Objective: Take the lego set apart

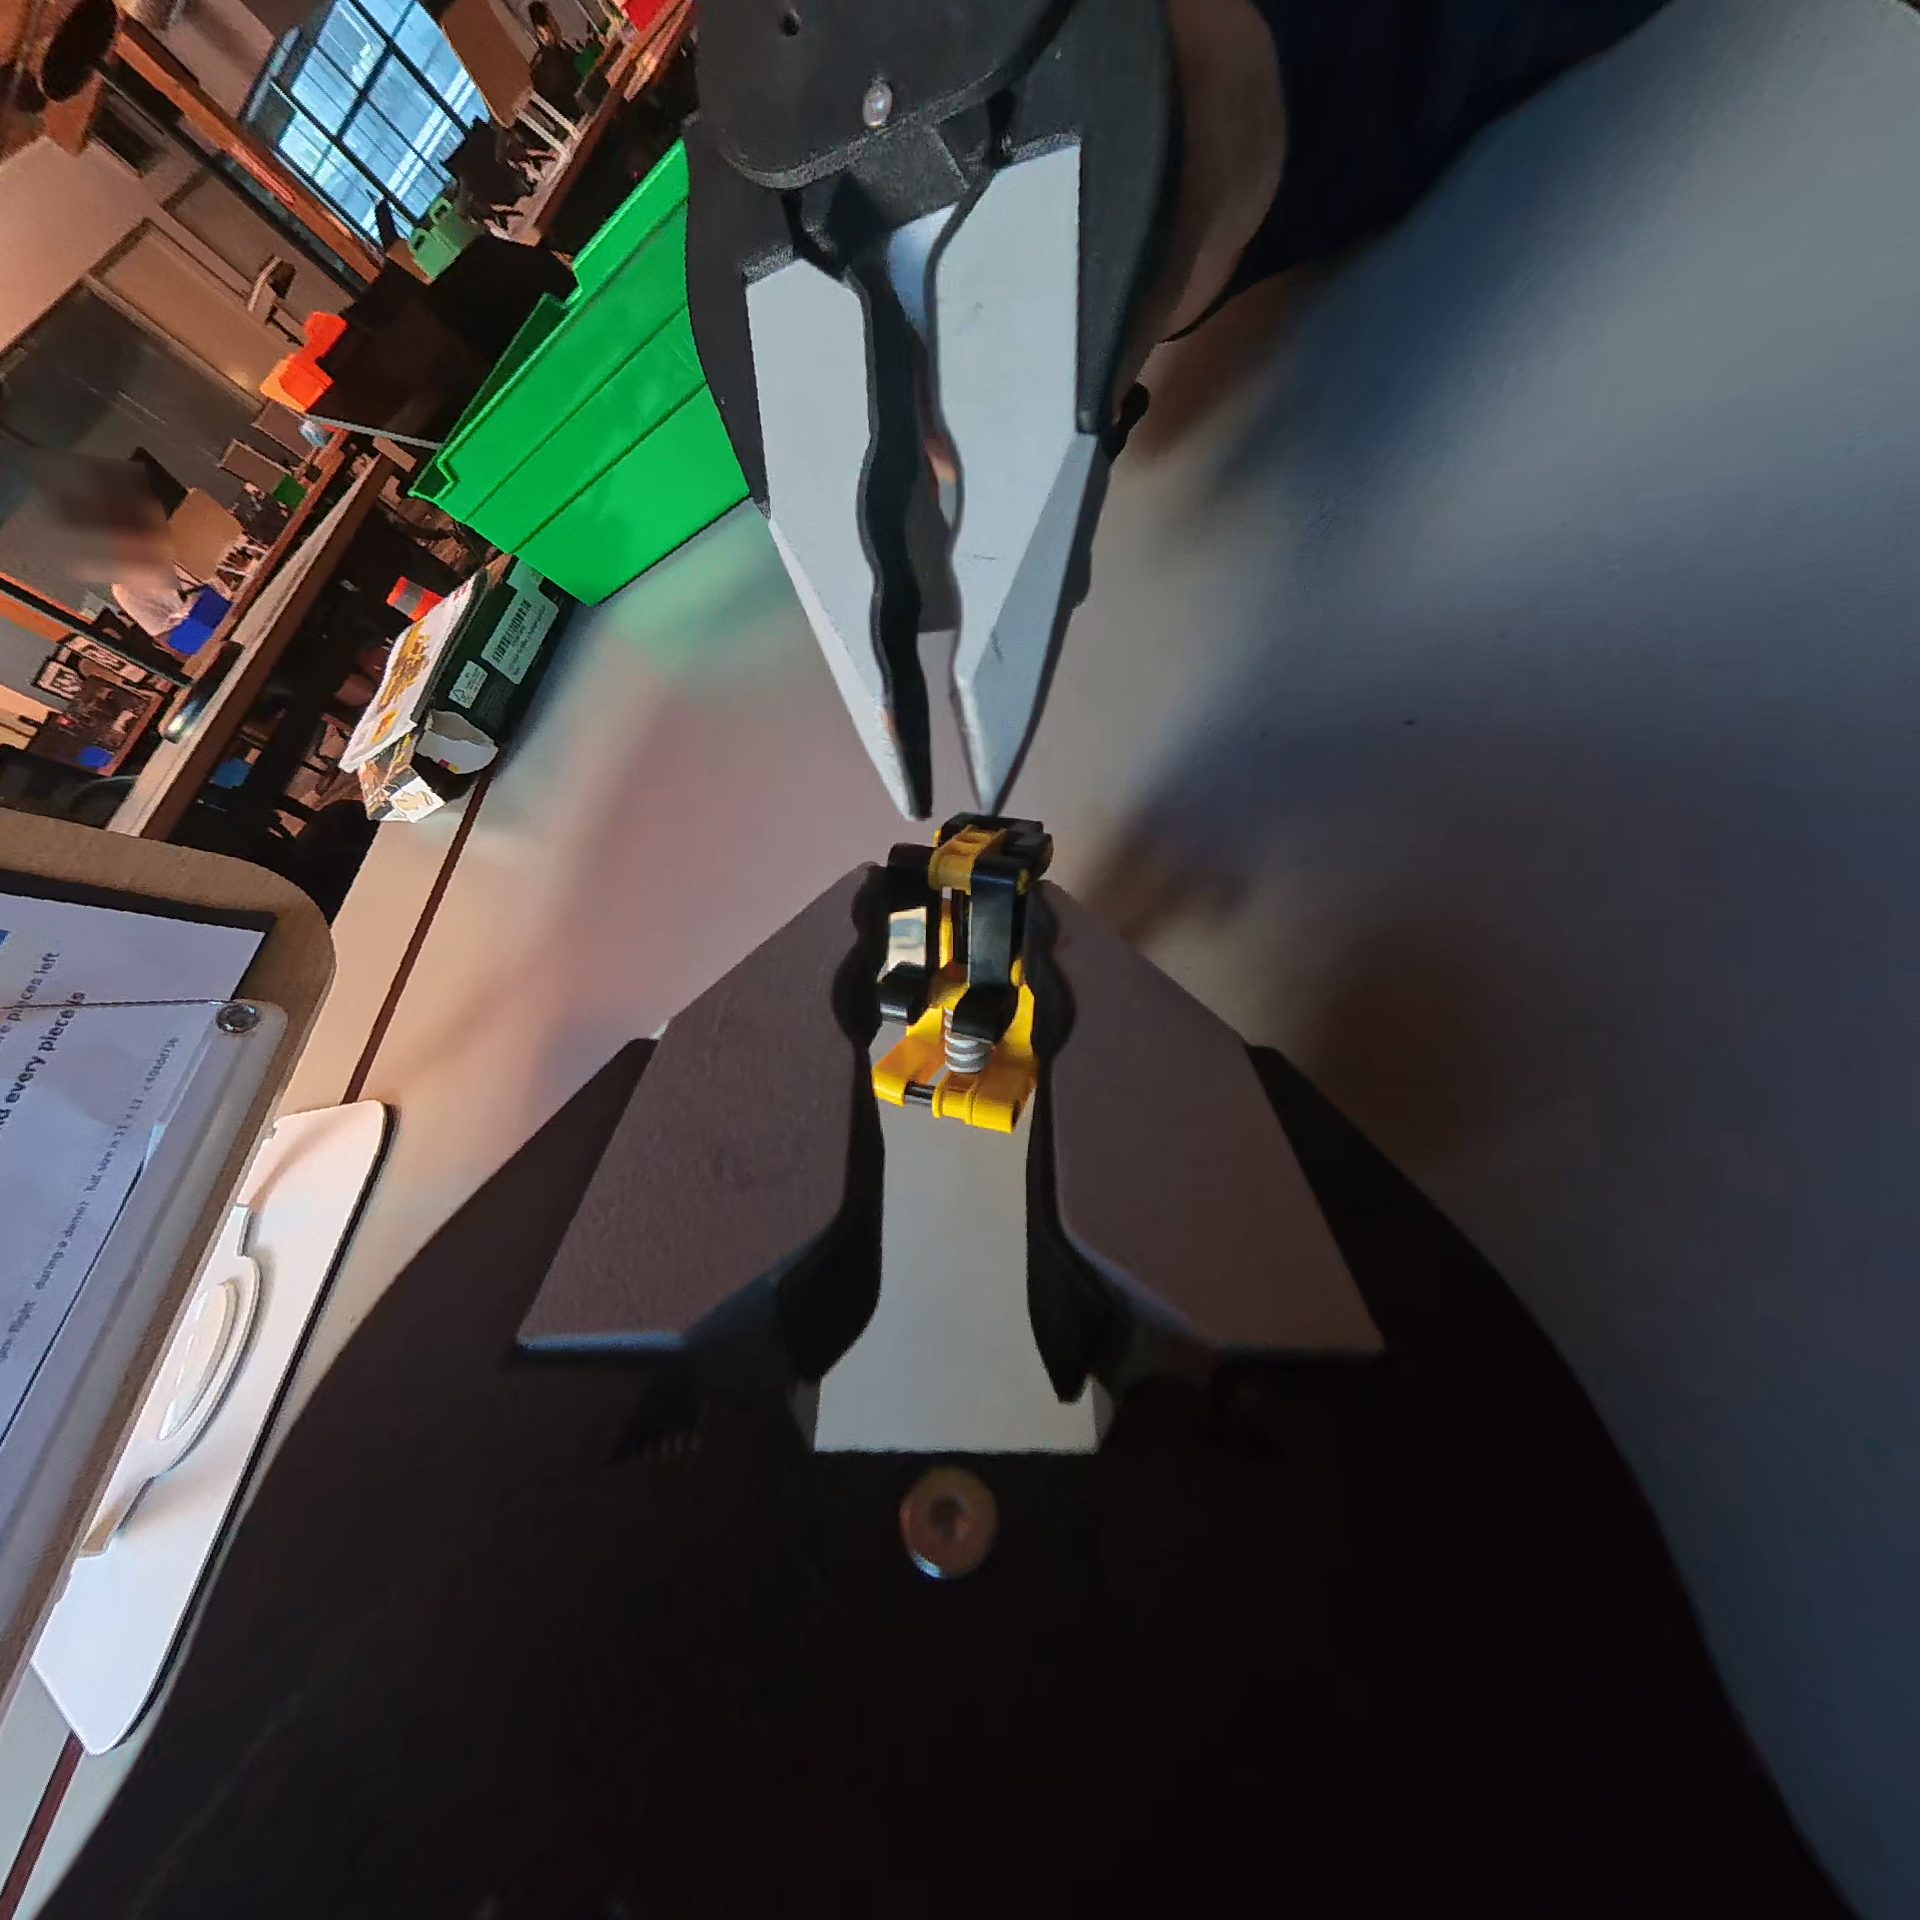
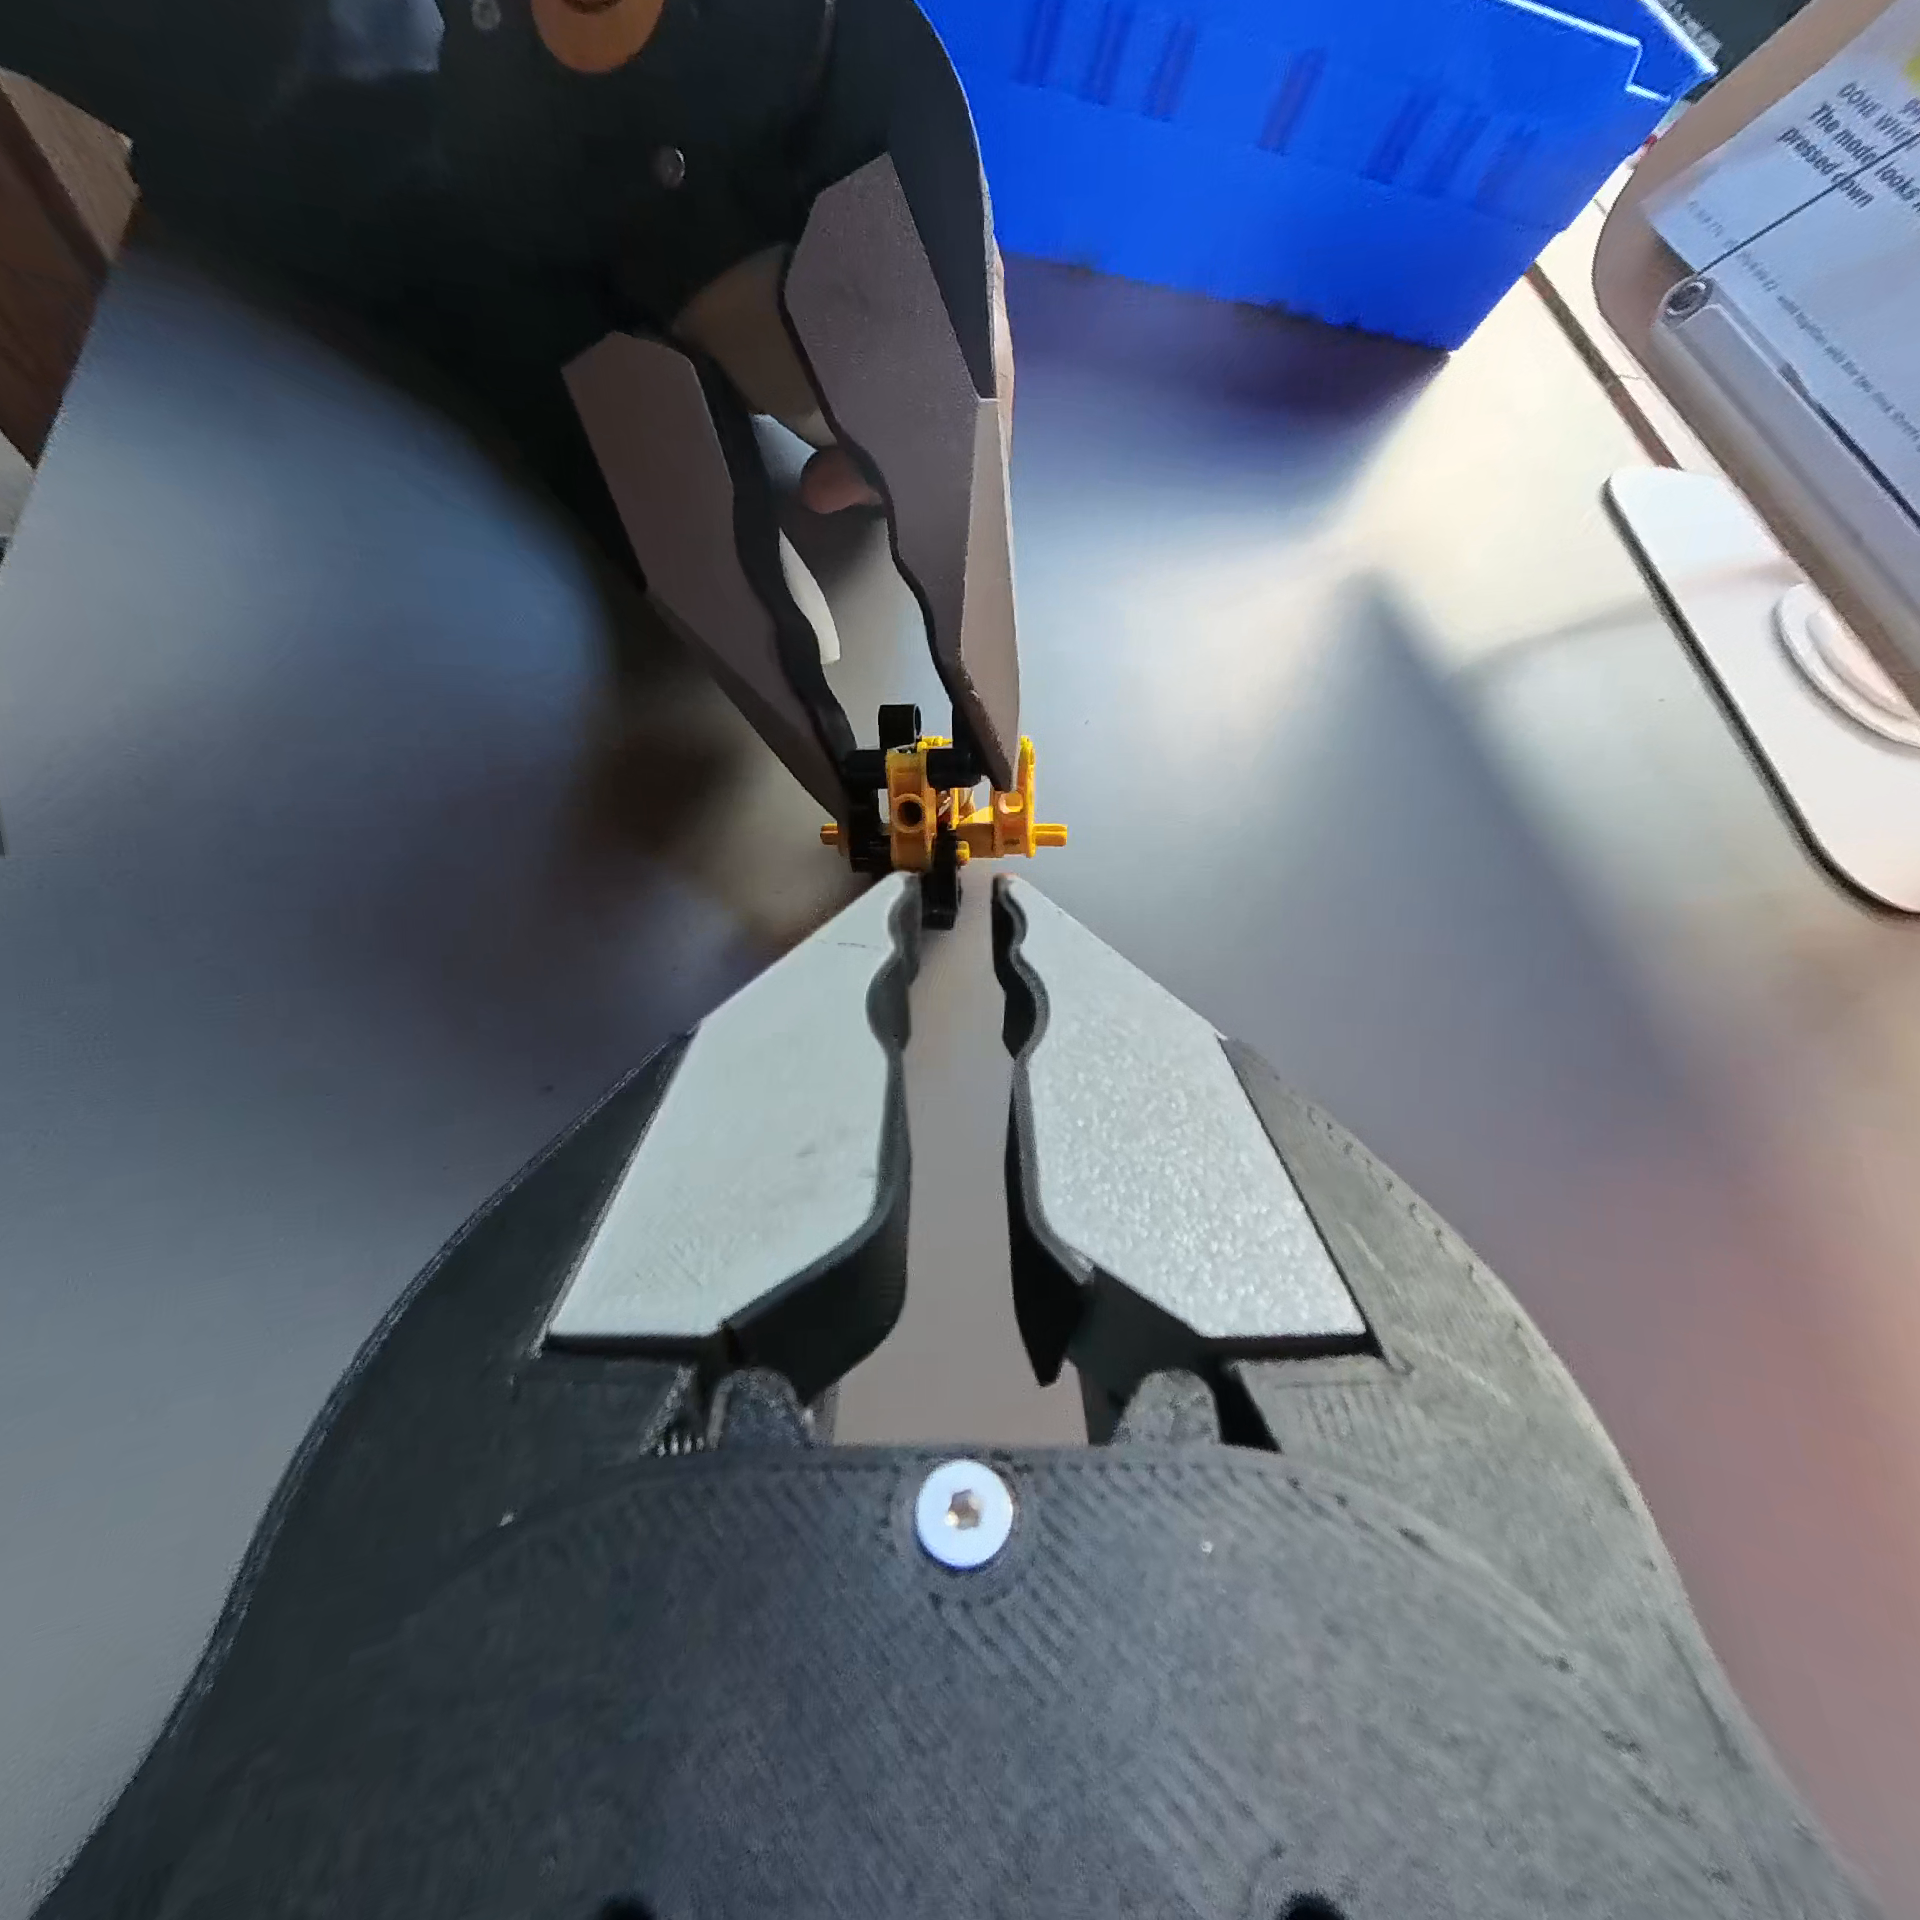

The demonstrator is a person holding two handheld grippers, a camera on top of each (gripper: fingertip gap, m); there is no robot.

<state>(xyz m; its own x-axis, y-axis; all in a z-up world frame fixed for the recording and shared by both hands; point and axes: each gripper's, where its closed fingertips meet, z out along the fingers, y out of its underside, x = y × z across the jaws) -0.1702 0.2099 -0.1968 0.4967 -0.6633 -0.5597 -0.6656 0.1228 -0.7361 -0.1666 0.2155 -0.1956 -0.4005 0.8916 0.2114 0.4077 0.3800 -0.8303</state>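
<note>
Left wrist view, left tool (image 1: 951, 935): its two dark fingers are closed onto the lego set (image 1: 961, 977), pressing it from both sides near their tips.
Left wrist view, lego set: small yellow and black assembly with a grey ribbed piece low on it, held above the bench (image 1: 1507, 727) between the two tools.
Left wrist view, right tool (image 1: 956, 810): comes in from the top, grey fingers drawn to a narrow gap, tips at the black piece on the far end of the set; whether they pinch it cannot be told here.
Left wrist view, surroundings: green bin (image 1: 603, 457) on the bench at upper left, a small printed box (image 1: 457, 686) near it, a framed sheet of paper (image 1: 104, 1143) on a white stand at the left edge.
Right wrist view, right tool (image 2: 951, 894): grey fingers narrowly parted, a black piece of the lego set (image 2: 935, 816) sitting at the left fingertip; contact with the other finger is not clear.
Right wrist view, left tool (image 2: 925, 790): reaches from the top, brownish fingers clamped on either side of the set.
Right wrist view, lego set: yellow and black, off the bench (image 2: 1351, 831), between both tools' tips.
Right wrist view, surroundings: blue bin (image 2: 1299, 156) at the far edge, the framed sheet (image 2: 1818, 260) and its stand at right.
</note>
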